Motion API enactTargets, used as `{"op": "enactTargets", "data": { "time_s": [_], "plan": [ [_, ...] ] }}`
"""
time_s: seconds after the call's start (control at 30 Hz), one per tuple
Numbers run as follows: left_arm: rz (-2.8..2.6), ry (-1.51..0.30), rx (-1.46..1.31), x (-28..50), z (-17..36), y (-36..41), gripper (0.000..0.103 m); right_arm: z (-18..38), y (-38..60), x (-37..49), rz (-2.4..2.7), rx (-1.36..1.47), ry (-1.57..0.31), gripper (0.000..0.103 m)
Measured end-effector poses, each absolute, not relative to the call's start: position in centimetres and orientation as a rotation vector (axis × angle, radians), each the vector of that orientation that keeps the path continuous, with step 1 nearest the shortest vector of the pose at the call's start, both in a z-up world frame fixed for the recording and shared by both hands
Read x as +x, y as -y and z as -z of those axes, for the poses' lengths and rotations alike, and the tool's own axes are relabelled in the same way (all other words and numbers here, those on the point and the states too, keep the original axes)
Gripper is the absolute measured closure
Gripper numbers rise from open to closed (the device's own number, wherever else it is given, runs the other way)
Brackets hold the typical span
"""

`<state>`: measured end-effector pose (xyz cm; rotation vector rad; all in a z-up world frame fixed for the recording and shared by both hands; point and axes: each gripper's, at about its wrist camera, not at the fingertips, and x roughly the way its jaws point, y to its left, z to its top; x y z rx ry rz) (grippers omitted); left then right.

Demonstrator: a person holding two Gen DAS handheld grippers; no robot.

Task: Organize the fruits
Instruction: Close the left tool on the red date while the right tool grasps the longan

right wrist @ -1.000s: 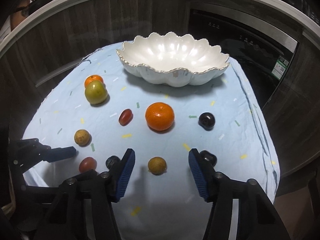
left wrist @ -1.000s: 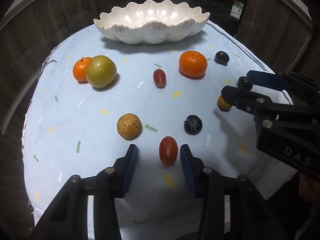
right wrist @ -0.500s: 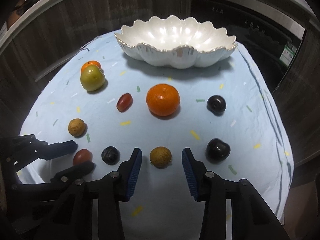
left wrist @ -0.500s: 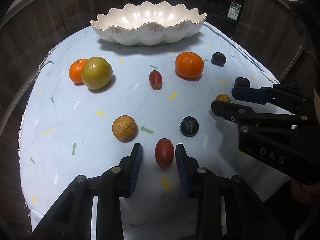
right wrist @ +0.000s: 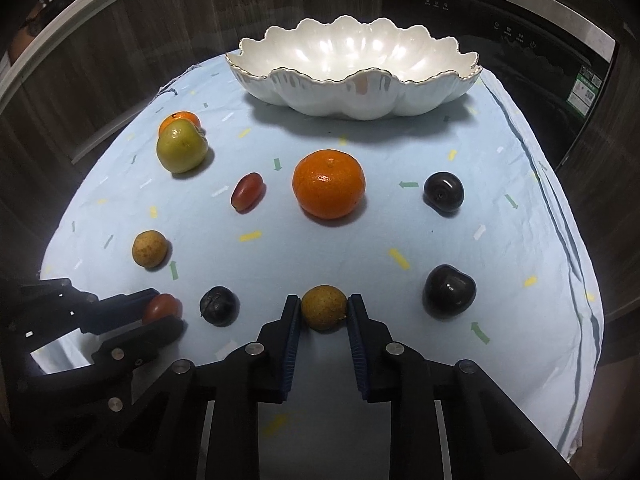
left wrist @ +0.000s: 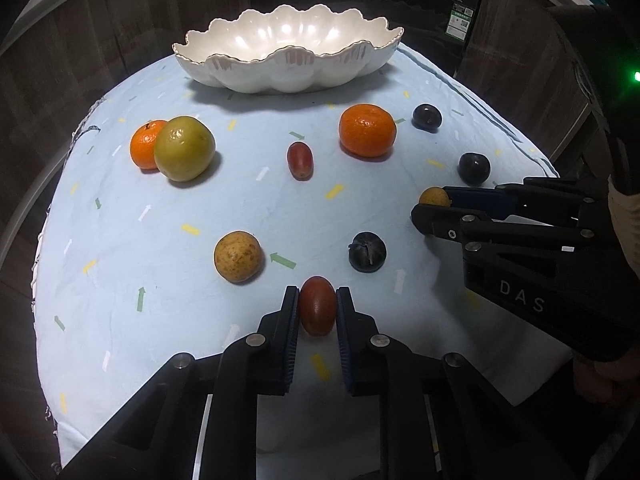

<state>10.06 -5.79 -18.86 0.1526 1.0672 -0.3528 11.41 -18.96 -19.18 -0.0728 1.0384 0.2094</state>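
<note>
We see the left gripper (left wrist: 318,306) at the lower centre of its own view with its blue pads pressed against both sides of a small red oval fruit (left wrist: 317,305), which rests on the pale blue cloth (left wrist: 160,280) — the jaws have just been closing and now grip it, the fruit's far end poking out beyond the fingertips. In the right wrist view the right gripper (right wrist: 324,309) sits low in the middle of the frame, its jaws likewise just closed onto a small tan round fruit (right wrist: 323,307), the pads touching its left and right flanks while it lies on the cloth. In the left view the same tan fruit shows at the right edge, caught at the tips of the right gripper's fingers, whose black body carries the white letters "DAS". Ahead of both grippers, toward the top of each frame, stands a white scalloped bowl (right wrist: 356,76) with a thin gold rim. Between it and the grippers lie the loose fruits: a large orange mandarin (right wrist: 329,183) near centre, a second red oval fruit (right wrist: 248,191) to its left, a green apple-like fruit (right wrist: 182,150) touching a smaller mandarin (right wrist: 182,118) at upper left, a speckled tan fruit (right wrist: 149,249) at middle left, and three dark plums (right wrist: 444,192) (right wrist: 450,290) (right wrist: 219,306). A green-and-white label (right wrist: 585,90) sticks to the dark appliance at upper right — its print is too small to read.
</note>
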Motion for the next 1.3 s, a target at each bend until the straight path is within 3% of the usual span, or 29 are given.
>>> {"op": "enactTargets", "data": {
  "time_s": [1.3],
  "plan": [
    [0.263,-0.961,0.119,10.3,14.5,4.1,0.084,13.6,18.4,10.0,-0.207,-0.116,-0.898,0.078]
  ]
}}
